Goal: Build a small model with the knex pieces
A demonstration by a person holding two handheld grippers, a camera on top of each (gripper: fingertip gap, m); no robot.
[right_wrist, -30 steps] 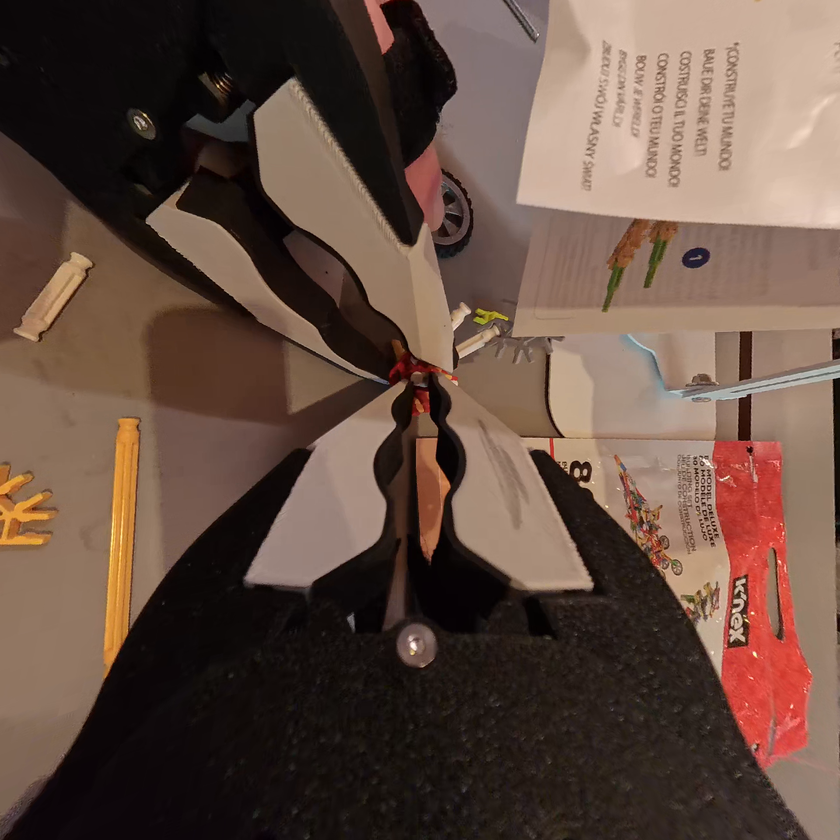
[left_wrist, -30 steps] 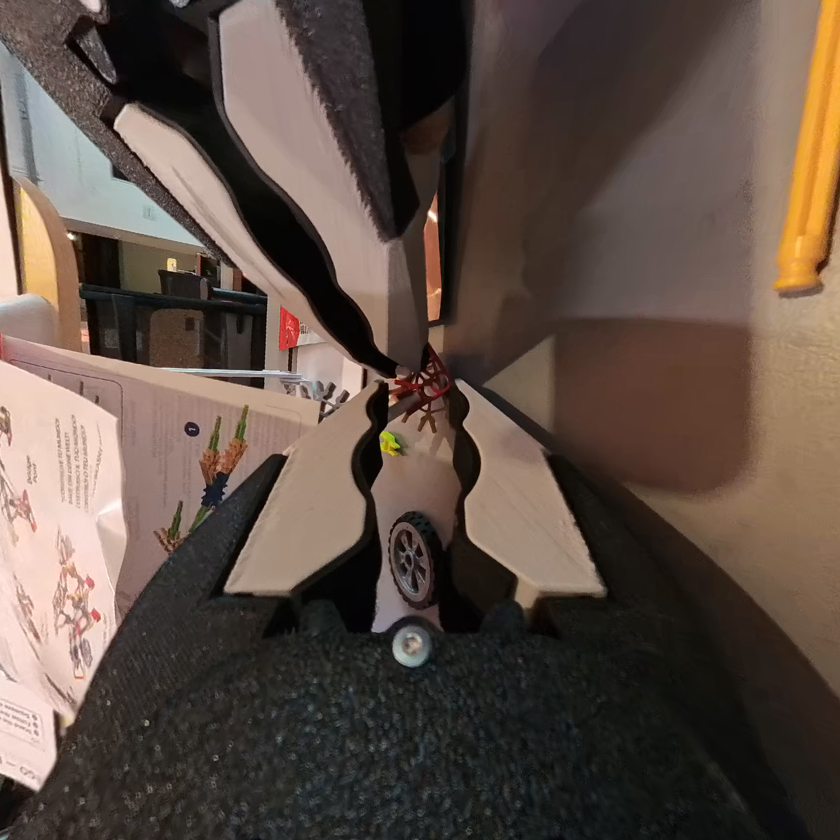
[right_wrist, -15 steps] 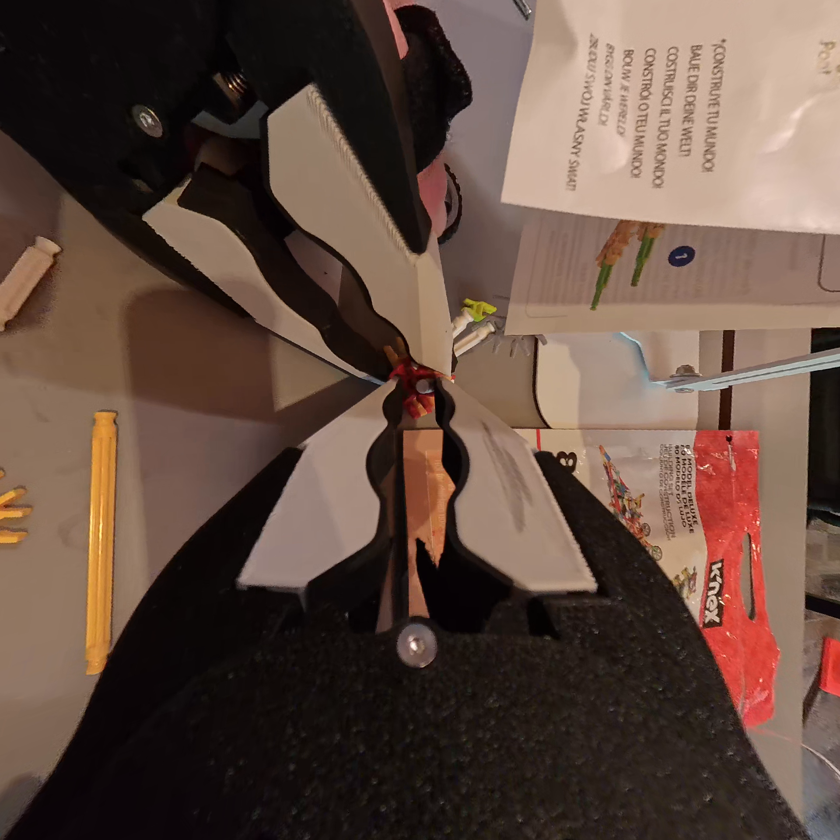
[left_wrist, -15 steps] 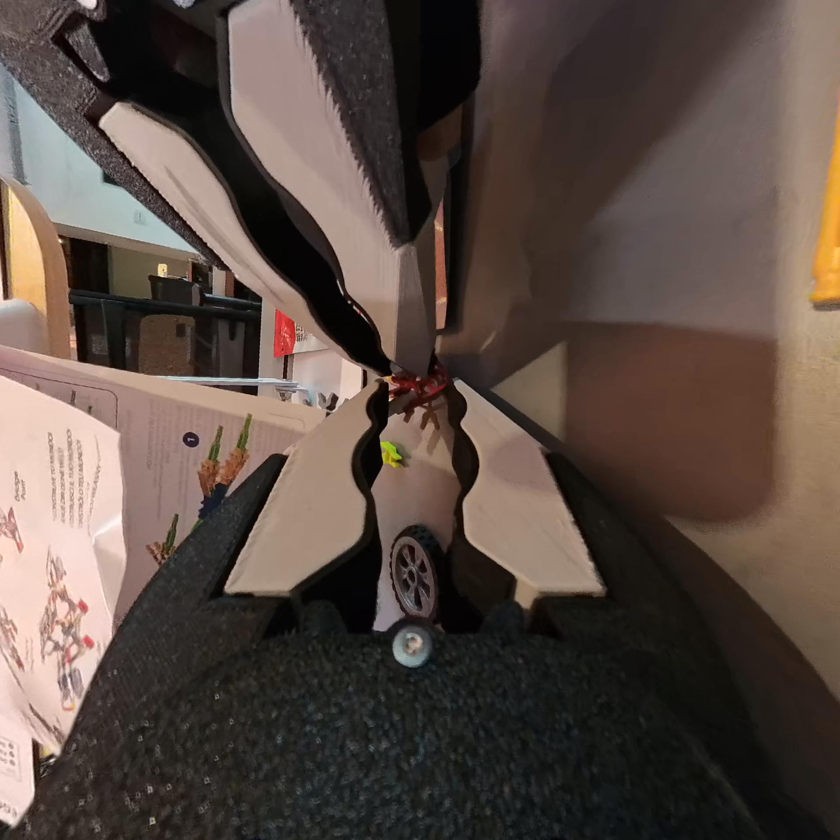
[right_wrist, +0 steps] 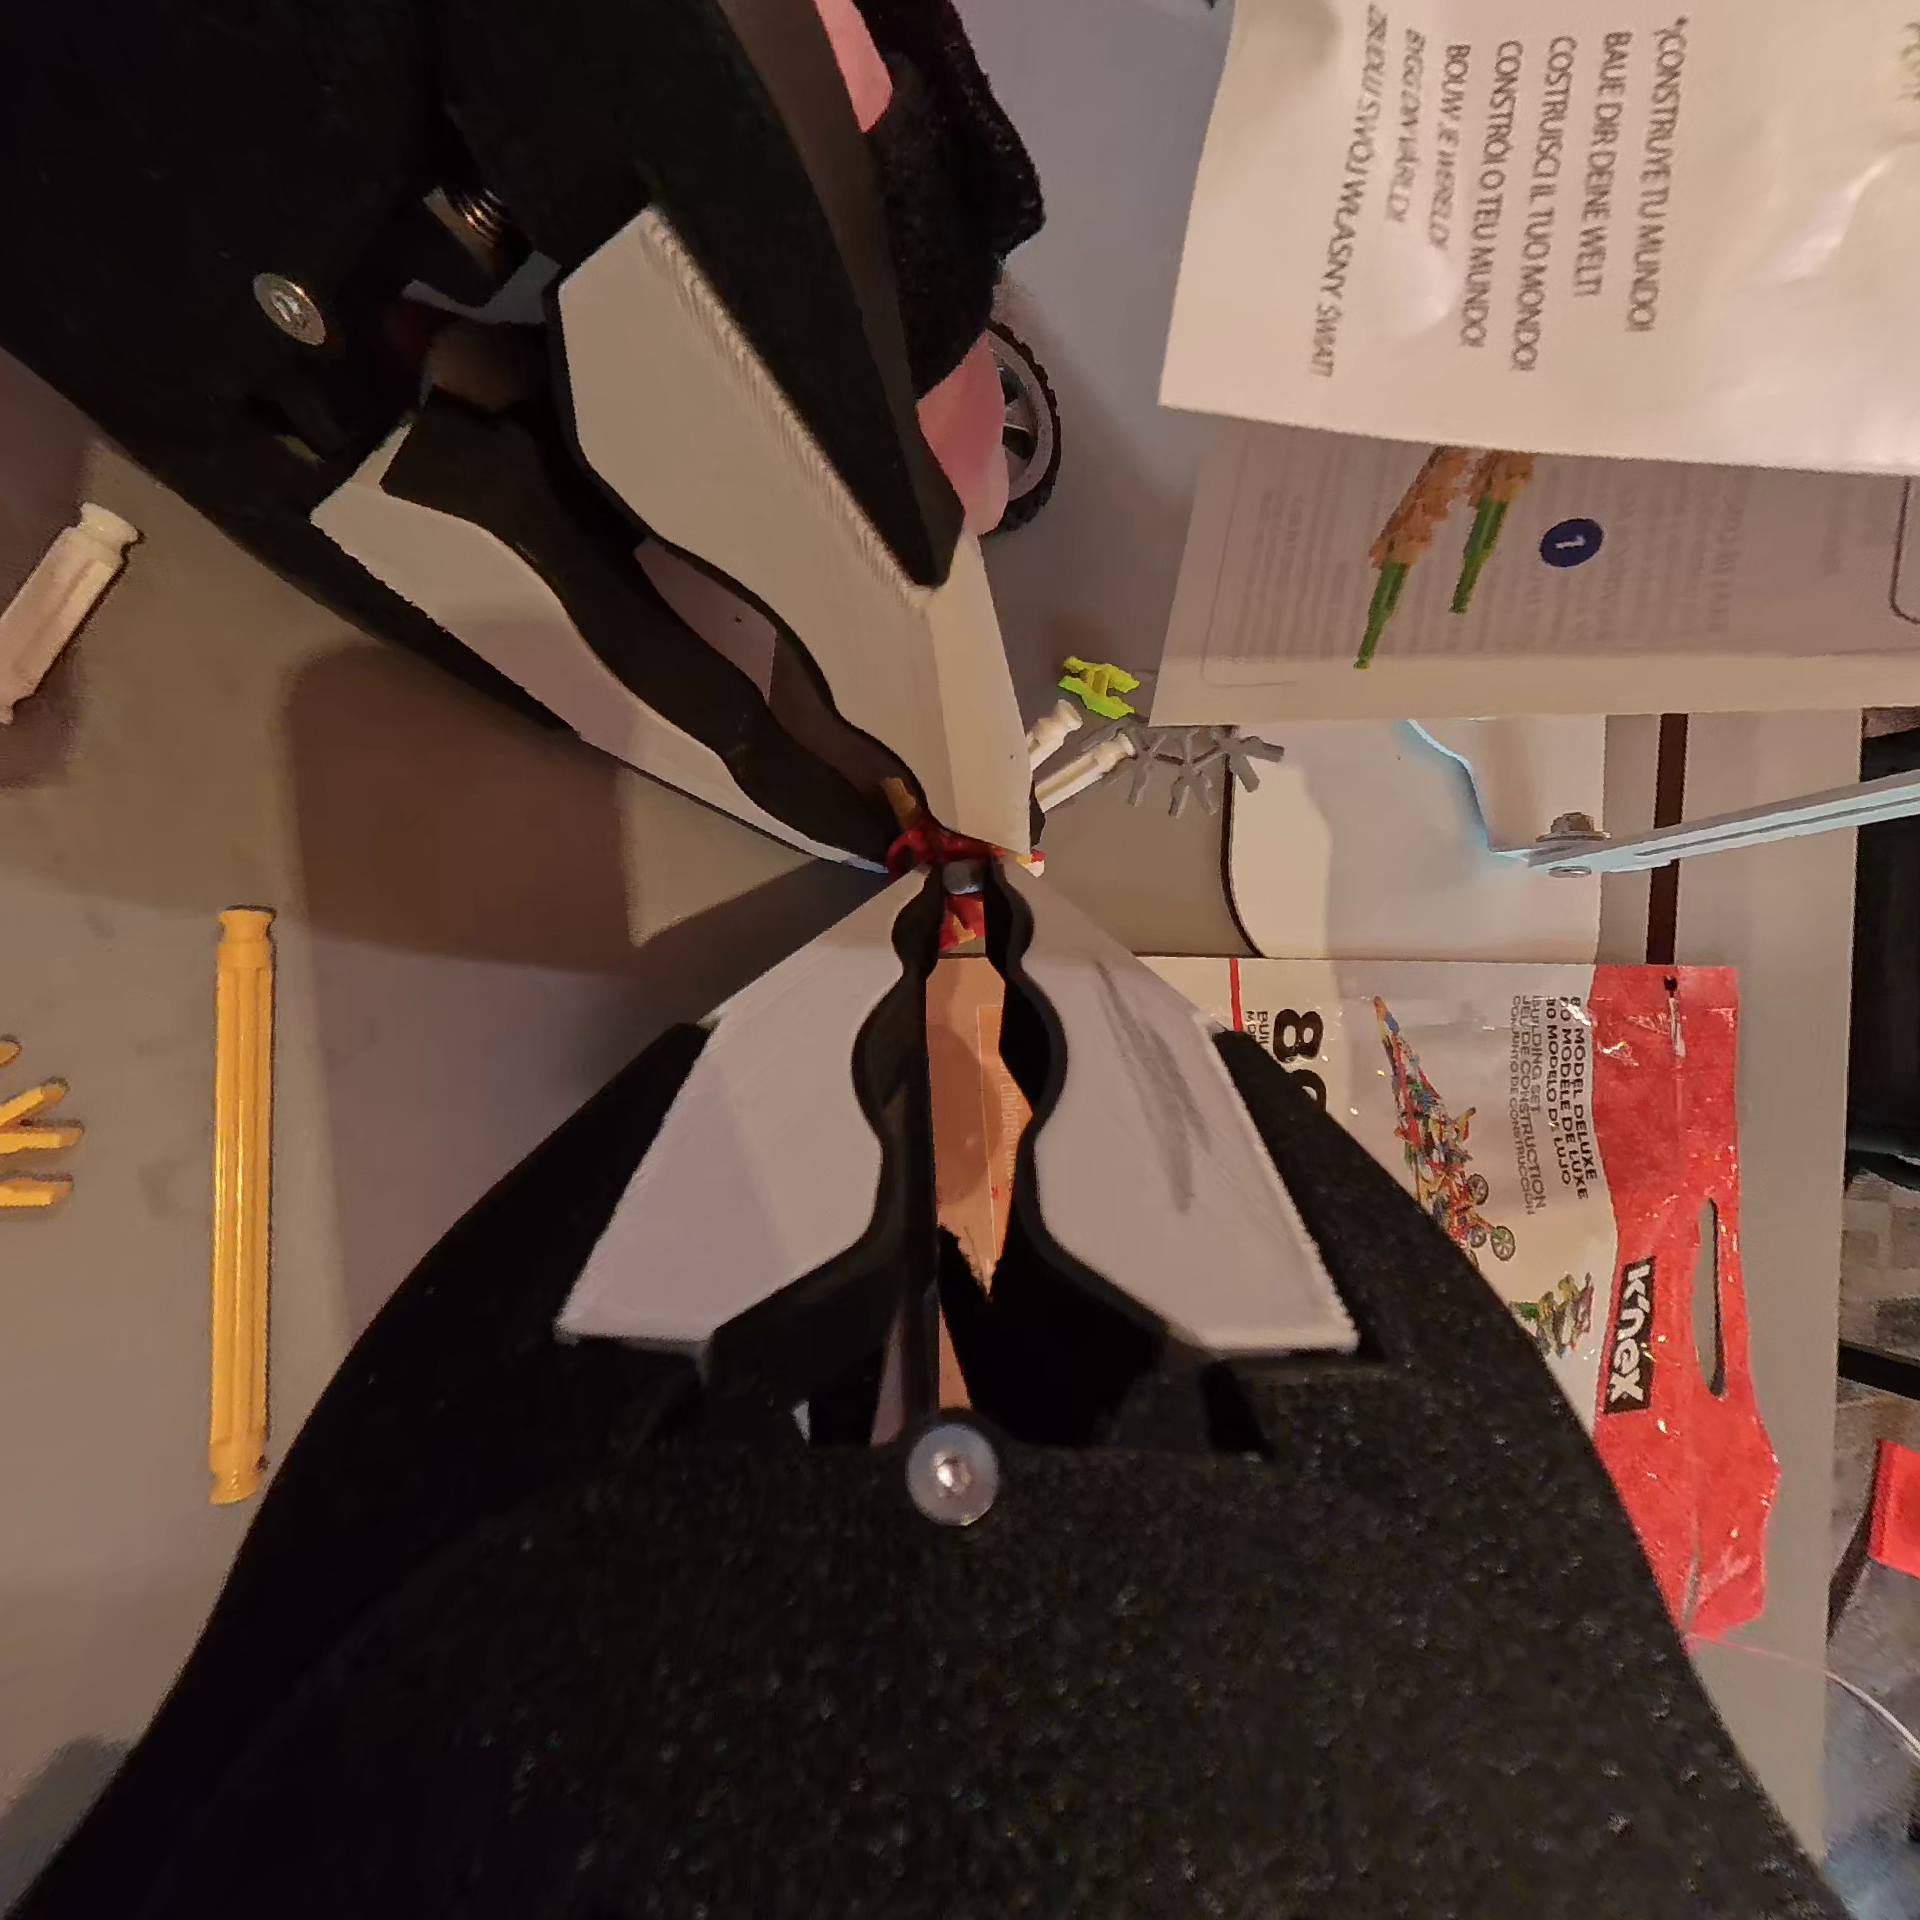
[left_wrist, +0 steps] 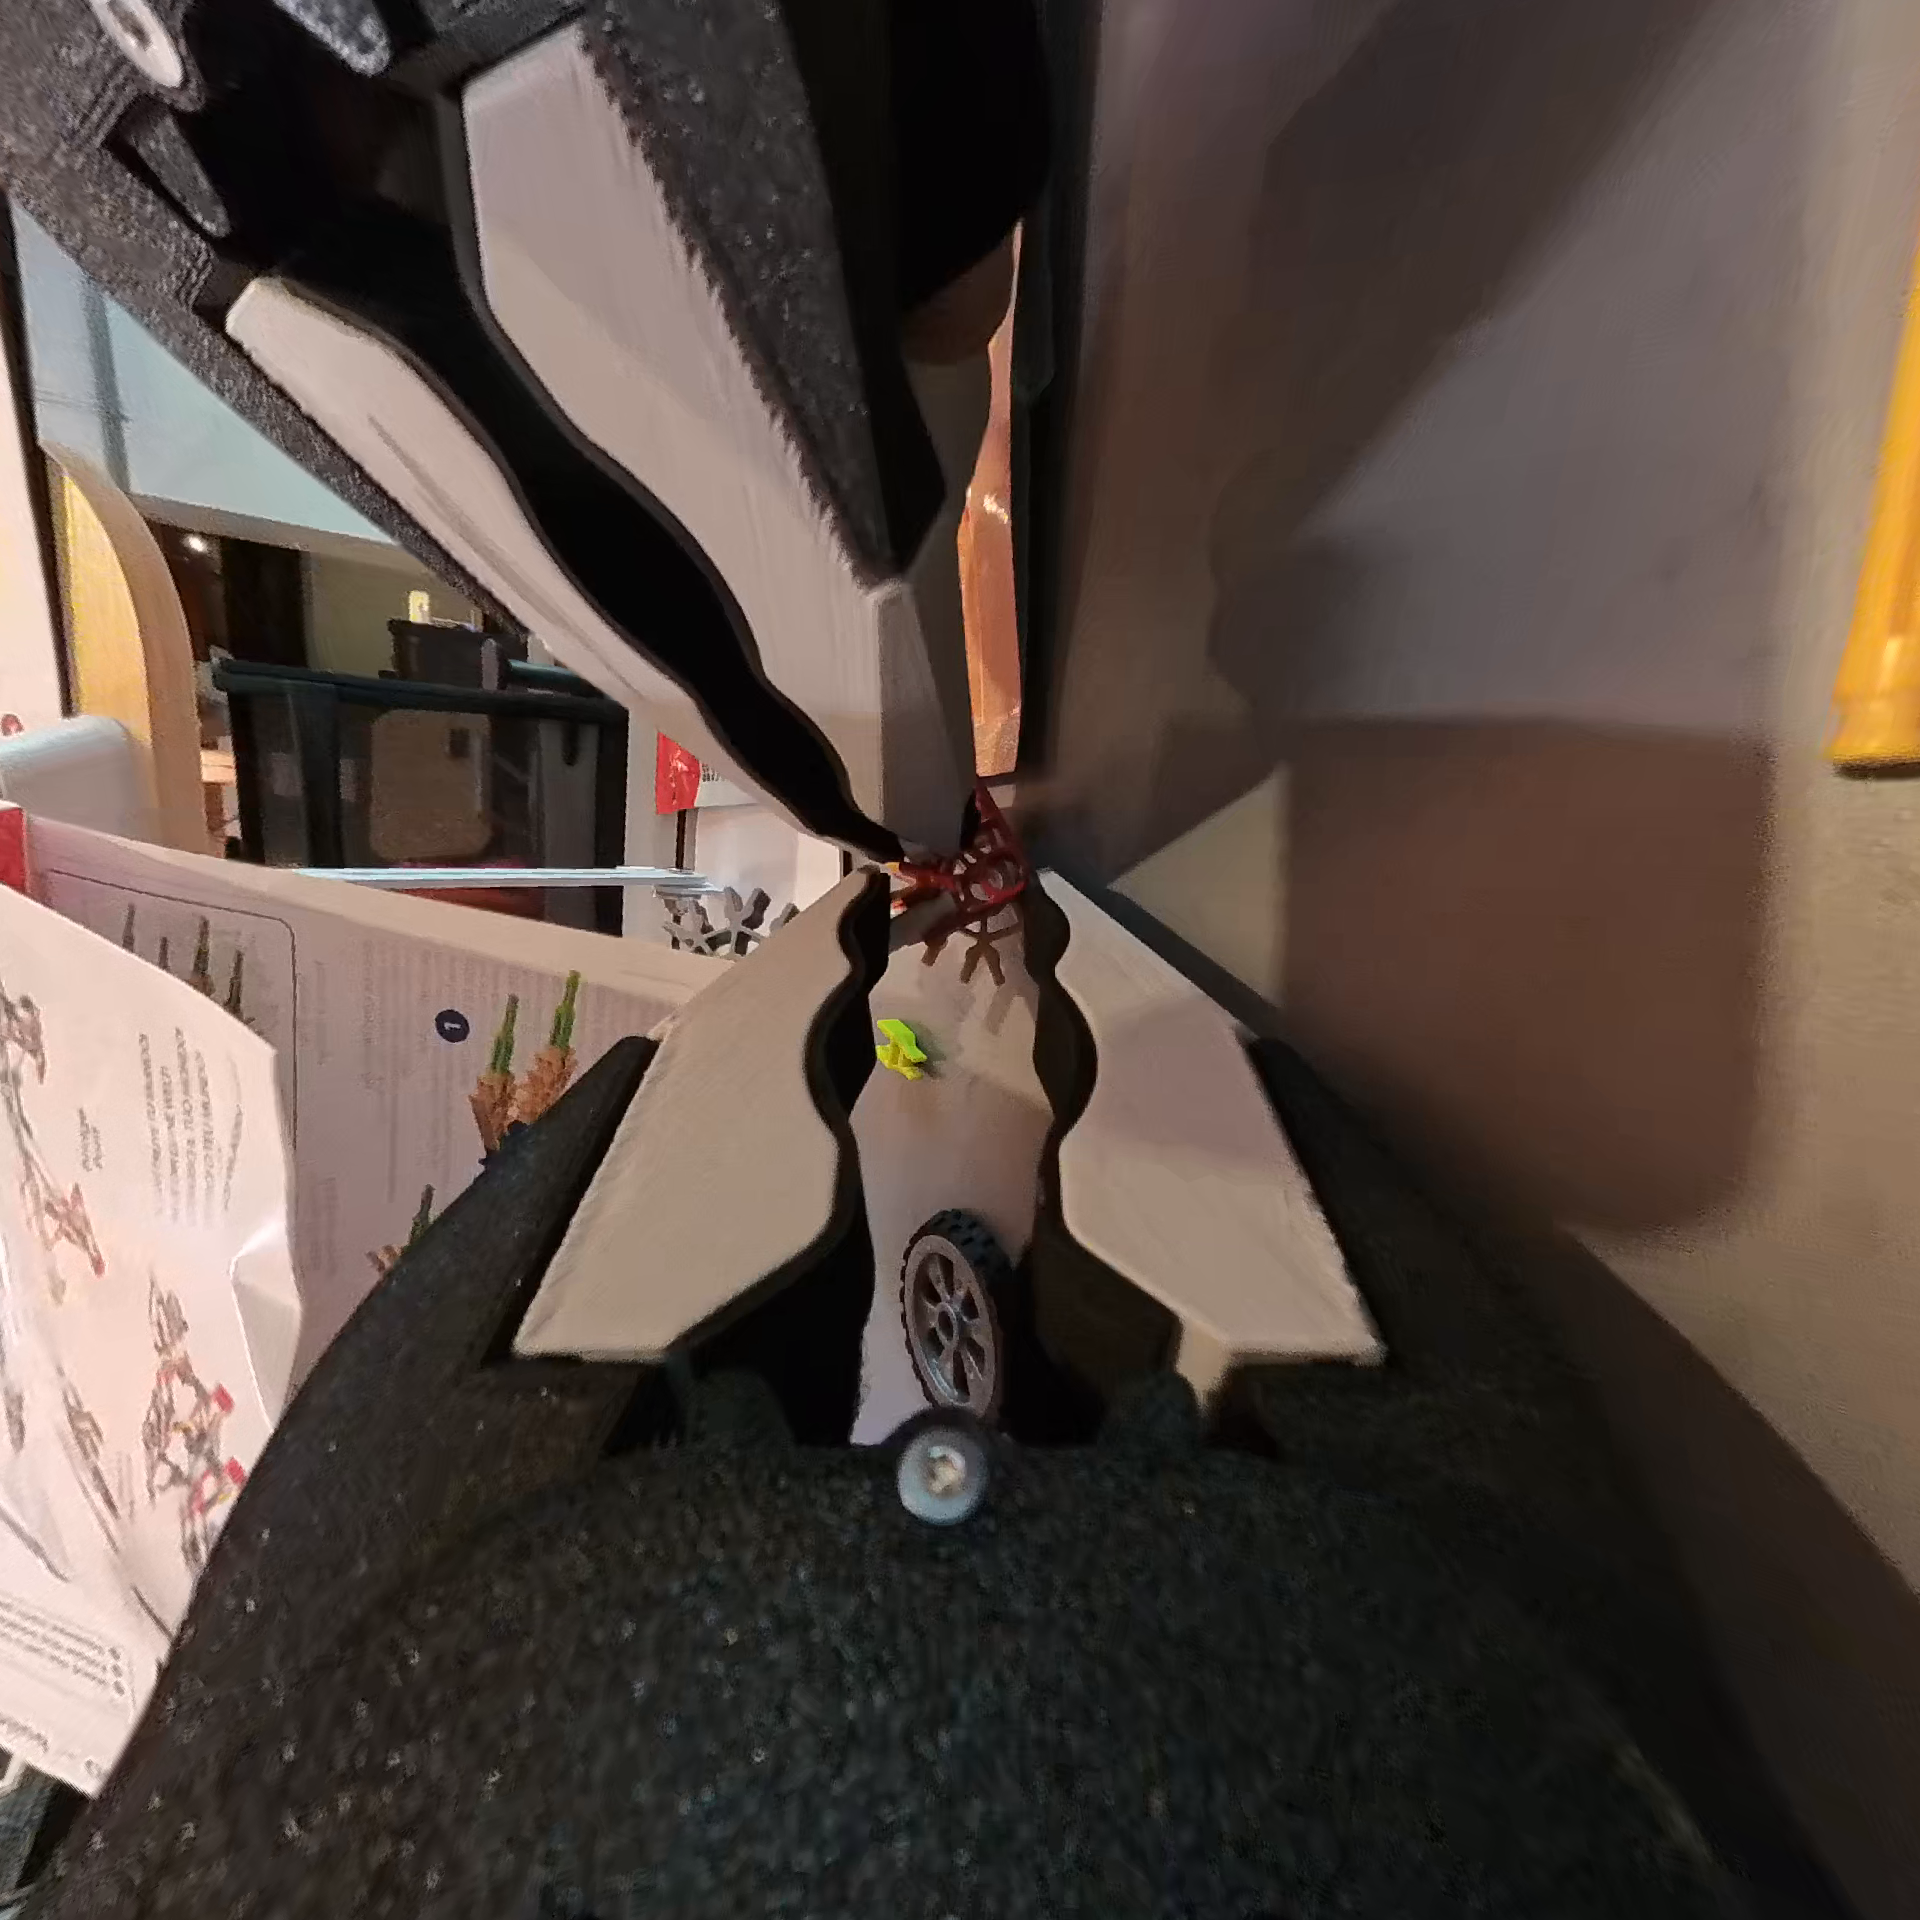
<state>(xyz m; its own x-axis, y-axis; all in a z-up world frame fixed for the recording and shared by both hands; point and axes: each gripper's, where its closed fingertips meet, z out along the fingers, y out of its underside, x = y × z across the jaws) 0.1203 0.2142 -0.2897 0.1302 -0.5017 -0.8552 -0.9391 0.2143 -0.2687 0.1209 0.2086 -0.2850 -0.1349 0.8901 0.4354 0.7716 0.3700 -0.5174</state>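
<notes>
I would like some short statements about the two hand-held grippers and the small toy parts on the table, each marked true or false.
1. Both hand-held grippers meet tip to tip at a small red connector piece. True.
2. The yellow rod is held by the right hand-held gripper. False: it lies alone on the grey table, off to the side.
3. A toy wheel shows between the fingers of the left hand-held gripper. True.
4. The lime-green clip lies on top of the red bag. False: it lies on the table beside the open instruction booklet.
5. A grey snowflake connector lies near two white rods. True.
</notes>
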